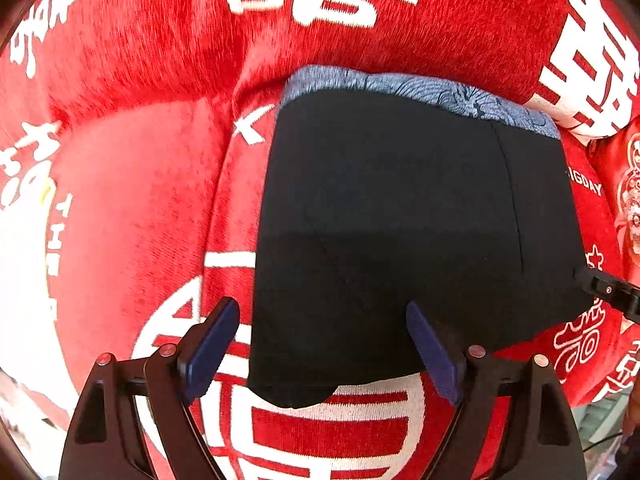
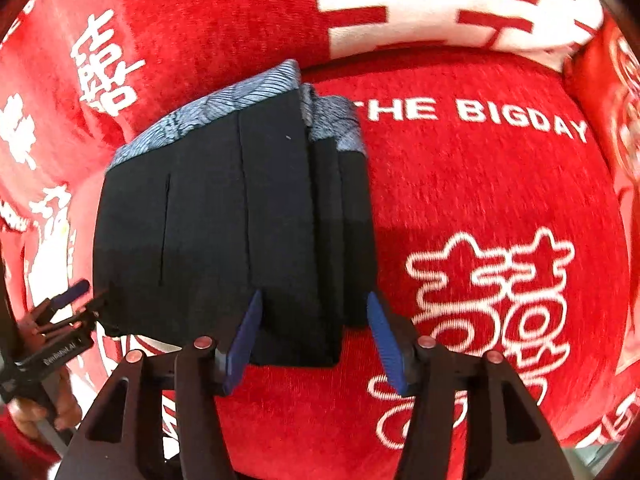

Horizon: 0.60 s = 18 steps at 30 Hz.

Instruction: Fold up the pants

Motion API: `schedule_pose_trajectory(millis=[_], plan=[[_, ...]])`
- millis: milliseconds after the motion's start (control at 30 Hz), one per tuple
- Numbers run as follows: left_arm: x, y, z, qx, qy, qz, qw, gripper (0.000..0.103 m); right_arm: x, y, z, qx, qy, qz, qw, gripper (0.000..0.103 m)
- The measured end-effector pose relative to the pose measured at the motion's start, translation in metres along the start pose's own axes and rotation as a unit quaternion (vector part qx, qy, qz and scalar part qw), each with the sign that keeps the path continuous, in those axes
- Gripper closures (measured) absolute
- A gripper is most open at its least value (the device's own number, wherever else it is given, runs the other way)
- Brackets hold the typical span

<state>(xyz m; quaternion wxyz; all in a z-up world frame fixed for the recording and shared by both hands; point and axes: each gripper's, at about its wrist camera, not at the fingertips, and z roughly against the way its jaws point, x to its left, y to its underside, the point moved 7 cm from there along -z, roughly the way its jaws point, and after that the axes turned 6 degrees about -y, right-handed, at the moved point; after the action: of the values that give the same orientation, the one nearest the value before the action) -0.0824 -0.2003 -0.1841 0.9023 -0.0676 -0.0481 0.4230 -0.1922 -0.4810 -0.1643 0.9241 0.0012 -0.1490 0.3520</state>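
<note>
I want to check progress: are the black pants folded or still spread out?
Folded. The black pants lie as a compact block on the red blanket, with stacked layers showing at one edge and the blue patterned waistband on top.

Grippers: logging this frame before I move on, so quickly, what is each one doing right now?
Left gripper: open, holding nothing, jaws either side of the folded pants' near corner.
Right gripper: open, holding nothing, astride the pants' near edge.

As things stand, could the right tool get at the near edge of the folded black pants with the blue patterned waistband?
Probably yes: the right tool is open, straddling the pants' near edge, with nothing in between.
</note>
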Motion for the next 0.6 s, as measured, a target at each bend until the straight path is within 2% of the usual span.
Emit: schedule_pose_trajectory(millis=[33, 100, 133, 233, 400, 533, 600], plan=[[0.000, 0.001, -0.002, 0.001, 0.004, -0.001, 1.0000, 0.017, -0.002, 0.002, 0.000, -0.001, 0.003, -0.005, 1.000, 0.039], [0.002, 0.001, -0.006, 0.004, 0.004, -0.002, 1.0000, 0.007, -0.005, 0.007, -0.002, -0.003, 0.010, -0.013, 1.000, 0.038], [0.004, 0.001, -0.008, 0.005, 0.004, 0.001, 1.0000, 0.006, -0.006, 0.009, -0.004, -0.005, 0.015, -0.016, 1.000, 0.037], [0.007, 0.002, -0.011, 0.012, 0.021, 0.005, 0.9997, 0.006, -0.014, 0.013, -0.005, -0.016, 0.026, -0.027, 0.999, 0.029], [0.006, 0.000, -0.009, 0.011, 0.026, -0.010, 0.9995, 0.006, -0.024, 0.031, 0.006, -0.020, 0.041, -0.045, 0.998, 0.029], [0.005, 0.000, -0.008, 0.015, 0.028, -0.011, 0.9995, 0.006, -0.024, 0.041, 0.014, -0.018, 0.053, -0.037, 0.998, 0.029], [0.005, -0.001, -0.004, 0.017, 0.029, -0.008, 0.9994, 0.006, -0.022, 0.043, 0.014, -0.012, 0.061, -0.025, 0.998, 0.025]])
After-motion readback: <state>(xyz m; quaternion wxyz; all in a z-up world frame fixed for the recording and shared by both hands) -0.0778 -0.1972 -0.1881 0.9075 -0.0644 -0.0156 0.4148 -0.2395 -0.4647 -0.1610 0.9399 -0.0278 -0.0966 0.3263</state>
